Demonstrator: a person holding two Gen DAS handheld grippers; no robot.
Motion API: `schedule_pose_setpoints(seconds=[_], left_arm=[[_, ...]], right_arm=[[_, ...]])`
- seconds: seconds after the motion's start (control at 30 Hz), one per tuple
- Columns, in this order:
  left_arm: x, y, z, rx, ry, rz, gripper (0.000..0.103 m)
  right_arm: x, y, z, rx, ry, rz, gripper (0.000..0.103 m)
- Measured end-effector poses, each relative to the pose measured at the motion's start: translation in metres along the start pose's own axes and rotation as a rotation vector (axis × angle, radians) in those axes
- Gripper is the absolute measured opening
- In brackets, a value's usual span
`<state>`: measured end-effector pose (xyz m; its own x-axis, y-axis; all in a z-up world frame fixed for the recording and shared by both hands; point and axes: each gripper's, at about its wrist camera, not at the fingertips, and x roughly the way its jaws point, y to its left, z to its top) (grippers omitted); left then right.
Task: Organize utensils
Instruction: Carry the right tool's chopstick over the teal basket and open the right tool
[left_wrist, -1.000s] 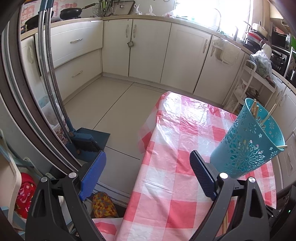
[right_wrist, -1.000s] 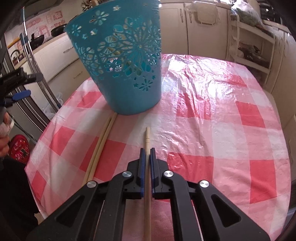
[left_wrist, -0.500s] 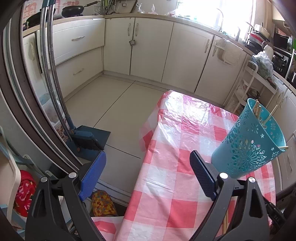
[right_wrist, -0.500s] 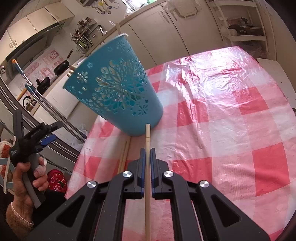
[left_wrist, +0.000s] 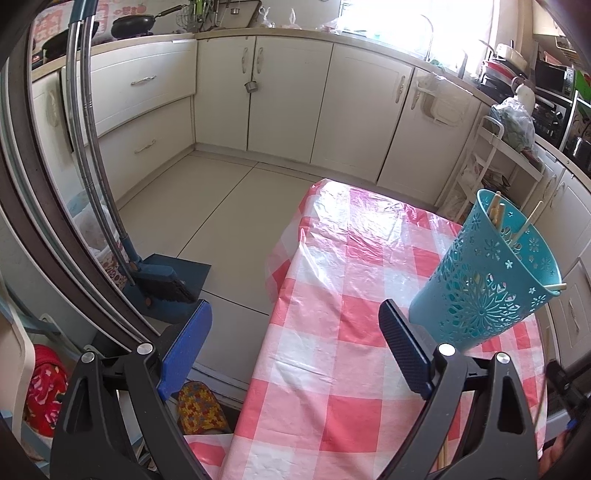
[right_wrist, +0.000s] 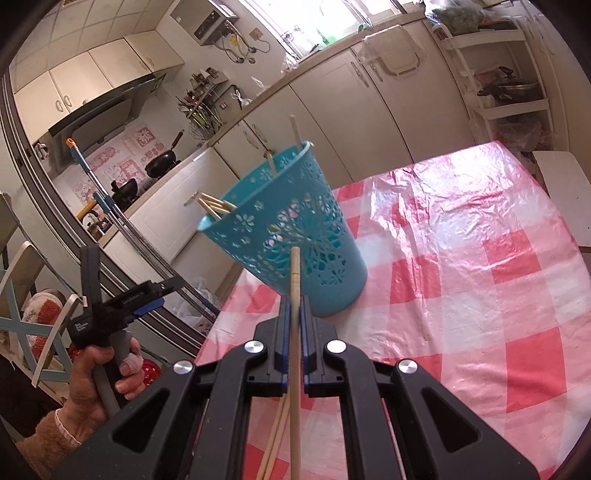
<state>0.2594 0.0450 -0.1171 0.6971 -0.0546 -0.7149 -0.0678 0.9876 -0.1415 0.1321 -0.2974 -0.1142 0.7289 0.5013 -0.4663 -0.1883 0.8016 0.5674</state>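
Wooden chopstick (right_wrist: 294, 280) clamped in right hand-held gripper (right_wrist: 294, 317); left hand-held gripper (left_wrist: 295, 354) released, empty. Best tipped upright over perforated turquoise plastic basket (right_wrist: 291, 236), then released inside rim.

Chopsticks (right_wrist: 216, 205) in basket (right_wrist: 295, 236), on table (right_wrist: 480, 280)

In the right wrist view the teal basket (right_wrist: 295, 236) stands mid-frame, sticks (right_wrist: 214, 205) jutting over its rim at left and top; bare checked tablecloth (right_wrist: 480, 295) lies open across the right half of the frame
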Motion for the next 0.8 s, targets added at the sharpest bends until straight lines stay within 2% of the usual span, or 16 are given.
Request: schedule_pose_setpoints(seconds=[0.17, 0.37, 0.47, 0.6, 0.8], left_arm=[[-0.001, -0.008, -0.001, 0.028, 0.001, -0.015, 0.088], [-0.004, -0.017, -0.003, 0.079, -0.010, 0.003, 0.088], [-0.004, -0.018, -0.002, 0.081, -0.010, 0.002, 0.088], [-0.007, -0.019, -0.001, 0.087, -0.022, 0.001, 0.088], [-0.010, -0.026, -0.002, 0.133, -0.042, 0.017, 0.088]], right_arm=[[-0.022, 0.031, 0.039, -0.044, -0.122, 0.075, 0.006], [-0.008, 0.083, 0.113, -0.148, -0.298, 0.104, 0.006], [0.011, 0.099, 0.137, -0.177, -0.381, 0.064, 0.006], [0.040, 0.101, 0.153, -0.166, -0.455, -0.044, 0.006], [0.070, 0.089, 0.143, -0.132, -0.432, -0.143, 0.006]])
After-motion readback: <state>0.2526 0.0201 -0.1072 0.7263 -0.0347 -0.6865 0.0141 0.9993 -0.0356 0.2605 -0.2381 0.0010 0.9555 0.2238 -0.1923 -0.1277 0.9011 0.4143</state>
